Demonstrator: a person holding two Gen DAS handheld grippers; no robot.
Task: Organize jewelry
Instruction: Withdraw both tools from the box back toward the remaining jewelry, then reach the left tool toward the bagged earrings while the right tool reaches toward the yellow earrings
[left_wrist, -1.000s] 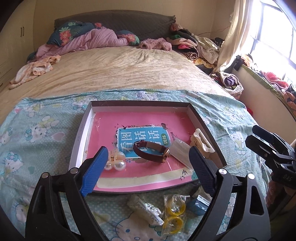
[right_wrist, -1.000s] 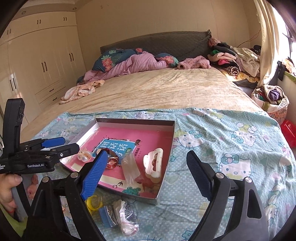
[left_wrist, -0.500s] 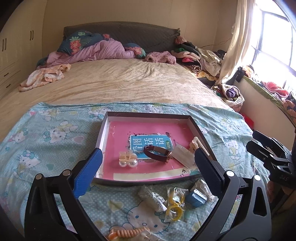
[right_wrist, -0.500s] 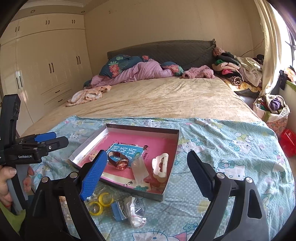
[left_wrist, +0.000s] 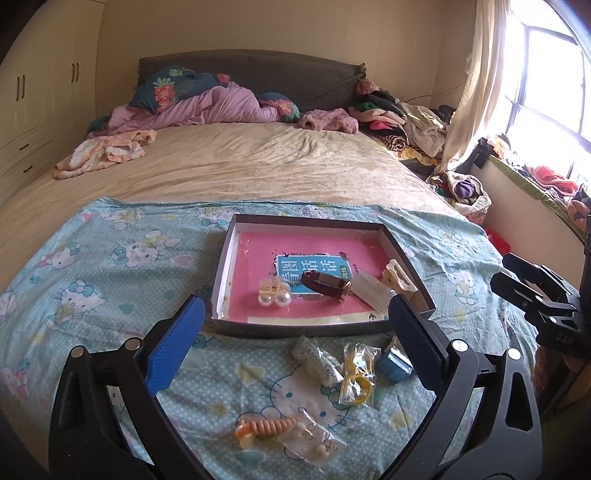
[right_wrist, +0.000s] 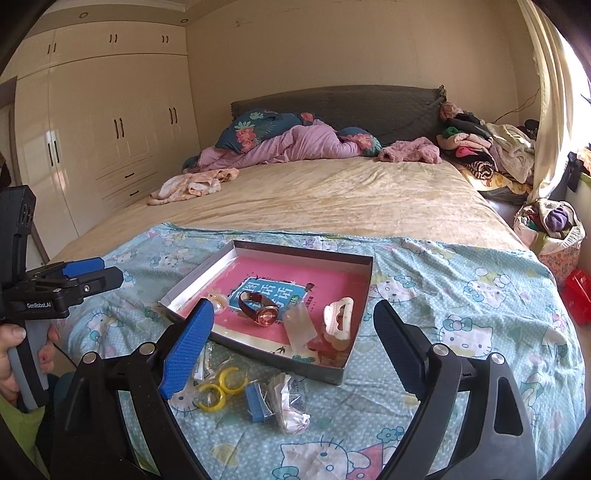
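**A:** ok so what does each cam get that the other misses?

**B:** Going left to right in the left wrist view: near the bottom edge there's an orange carrot-shaped clip (left_wrist: 266, 428) and just right of it a clear bag of small earrings (left_wrist: 314, 439). The right wrist view doesn't show those at all. What it does show is the wardrobe (right_wrist: 92, 147) on the far left and the hand (right_wrist: 14, 365) gripping the left gripper's handle.

**A:** and the fingers?

**B:** left gripper (left_wrist: 295, 339) is spread wide, nothing between the blue pads, touching nothing, hovering over the Hello Kitty sheet (left_wrist: 92, 280) in front of the box. right gripper (right_wrist: 295, 347) same deal, wide apart and holding nothing.

**A:** where's the jewelry then?

**B:** Split in two groups. Inside the shallow box (left_wrist: 221, 277), left to right: one pearl hair clip (left_wrist: 272, 295), one brown-strap watch (left_wrist: 325, 284), one clear packet (left_wrist: 369, 293), one cream claw clip (left_wrist: 397, 275) against the right wall. All lying on a pink book cover. Four things.

**A:** and outside?

**B:** On the sheet just in front of the box: one crumpled clear bag (left_wrist: 317, 360), one bag with two yellow rings (left_wrist: 356, 373), one small blue box (left_wrist: 394, 365). Plus the carrot clip and earring bag nearer the camera, so five loose.
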